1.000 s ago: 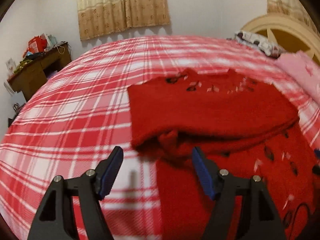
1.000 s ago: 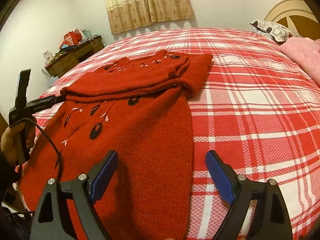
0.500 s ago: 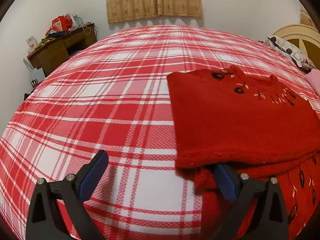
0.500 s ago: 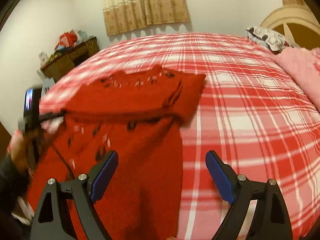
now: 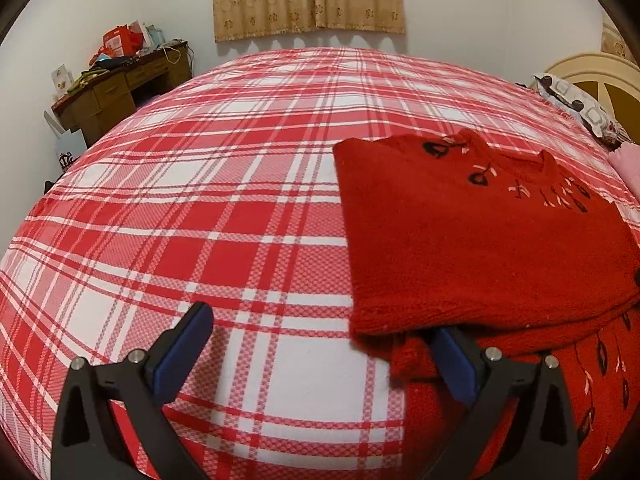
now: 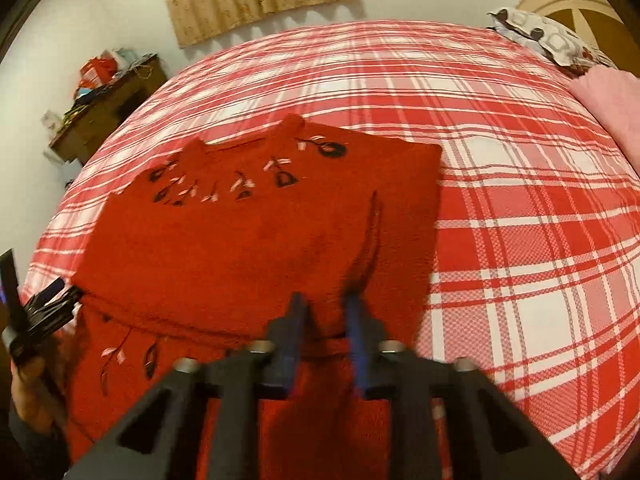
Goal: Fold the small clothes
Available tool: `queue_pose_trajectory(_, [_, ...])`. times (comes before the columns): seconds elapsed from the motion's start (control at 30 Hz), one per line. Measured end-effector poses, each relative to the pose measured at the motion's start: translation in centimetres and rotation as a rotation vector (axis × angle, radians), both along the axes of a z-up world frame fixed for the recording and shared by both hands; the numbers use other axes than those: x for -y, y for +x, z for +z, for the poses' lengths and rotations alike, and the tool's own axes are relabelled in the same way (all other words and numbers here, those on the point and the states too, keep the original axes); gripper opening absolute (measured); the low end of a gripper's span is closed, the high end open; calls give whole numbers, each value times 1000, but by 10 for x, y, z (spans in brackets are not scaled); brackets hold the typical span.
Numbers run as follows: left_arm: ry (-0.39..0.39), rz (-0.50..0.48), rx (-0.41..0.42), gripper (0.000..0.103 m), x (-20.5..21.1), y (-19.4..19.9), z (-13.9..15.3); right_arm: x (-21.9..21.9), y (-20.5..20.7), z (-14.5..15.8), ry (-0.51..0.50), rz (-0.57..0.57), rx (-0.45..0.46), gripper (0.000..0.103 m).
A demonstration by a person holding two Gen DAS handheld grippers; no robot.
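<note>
A red knitted sweater [image 5: 472, 240] with black and pink embroidery lies on the plaid bed, its top part folded down over the body. My left gripper [image 5: 320, 344] is open at the sweater's left edge, its right finger [image 5: 452, 354] tucked under the folded layer. The sweater also shows in the right wrist view [image 6: 240, 240]. My right gripper [image 6: 326, 320] has its jaws nearly together on a fold of the sweater's right part. The left gripper [image 6: 36, 312] shows there at the far left, held by a hand.
The bed has a red and white plaid sheet [image 5: 200, 200]. A wooden desk [image 5: 116, 92] with clutter stands at the far left by the wall. A patterned pillow [image 6: 548, 40] and a pink cloth [image 6: 612, 104] lie at the right by the headboard [image 5: 592, 76].
My right gripper moved forward onto the sweater and closed from wide open to a narrow gap on a fold. My left gripper shifted left, so the sweater now sits at its right.
</note>
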State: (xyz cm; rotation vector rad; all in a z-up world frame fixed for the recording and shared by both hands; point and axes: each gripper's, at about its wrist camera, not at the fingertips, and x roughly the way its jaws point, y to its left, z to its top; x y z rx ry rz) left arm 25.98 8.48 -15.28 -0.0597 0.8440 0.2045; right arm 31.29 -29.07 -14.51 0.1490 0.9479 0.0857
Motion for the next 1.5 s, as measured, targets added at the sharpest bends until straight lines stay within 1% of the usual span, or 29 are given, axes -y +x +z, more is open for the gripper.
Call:
queue_pose_trajectory(0.03, [-4,0,-1,103,-1,0,0,4,-8,6,32,-5,41,13])
queue_pose_trajectory(0.1, [-14,0,-2,103,-2,0,0,4,-11,9,31,-5,57,12])
queue_pose_trajectory(0.17, [-21,0,-5,103,-3,0,-1,9,-25,20,12,-10,104,11])
queue_pose_trajectory(0.2, [-20,-1,-5,103,-3,0,-1,11,-27,21,5,-17,109,11])
queue_pose_trajectory(0.3, [-18,-2,-6,103,-2,0,-1,19,-26,16,-9,-38,94,11])
queue_pose_trajectory(0.37, [-23,-3,-8,103,-2,0,-2,25,-19,1,2,-44,50,11])
queue_pose_trajectory(0.43, [-32,-7,-3,103,-3,-2,-1,25,-17,-4,10,-34,37,13])
queue_pose_trajectory(0.47, [-43,-11,5,103,-5,-4,0,25,-17,-5,12,-33,43,17])
queue_pose_trajectory(0.5, [-55,-13,16,103,-6,-7,1,26,-19,-3,4,-47,57,27])
queue_pose_trajectory(0.53, [-63,-17,18,103,-7,-11,3,29,-23,1,-2,-71,65,33])
queue_pose_trajectory(0.57, [-69,-26,20,103,-7,-16,4,29,-26,4,-6,-76,72,44])
queue_pose_trajectory(0.6, [-68,-31,32,103,-7,-22,6,30,-29,8,-16,-74,85,48])
queue_pose_trajectory(0.67, [-39,-22,53,103,-6,-31,12,25,-33,18,-56,-52,122,48])
queue_pose_trajectory(0.73, [-1,-21,86,103,-5,-40,22,18,-34,28,-47,-14,159,48])
queue_pose_trajectory(0.77, [7,-18,98,103,-5,-42,27,18,-34,28,-47,-14,159,48])
queue_pose_trajectory(0.83, [11,-3,154,103,-6,-45,43,6,-29,37,-24,38,174,52])
queue_pose_trajectory(0.87, [11,0,172,103,-5,-44,49,-9,-23,39,-24,96,183,55])
queue_pose_trajectory(0.97, [42,0,195,103,1,-36,58,-33,-10,37,-41,172,199,56])
queue_pose_trajectory(1.03, [74,-9,199,103,9,-26,57,-41,-1,31,-49,182,183,56])
queue_pose_trajectory(1.1, [97,-16,192,103,13,-18,53,-44,9,23,-47,190,162,56])
queue_pose_trajectory(1.2, [109,-28,129,103,18,2,38,-43,18,11,-76,196,123,56])
queue_pose_trajectory(1.3, [136,-35,75,103,23,12,23,-36,22,-3,-87,180,65,56])
queue_pose_trajectory(1.37, [139,-39,55,103,25,15,15,-28,23,-11,-84,176,40,56])
queue_pose_trajectory(1.43, [133,-51,18,103,27,19,7,-23,19,-13,-71,183,52,55])
queue_pose_trajectory(1.5, [129,-52,21,103,28,18,8,-20,18,-12,-76,178,51,55])
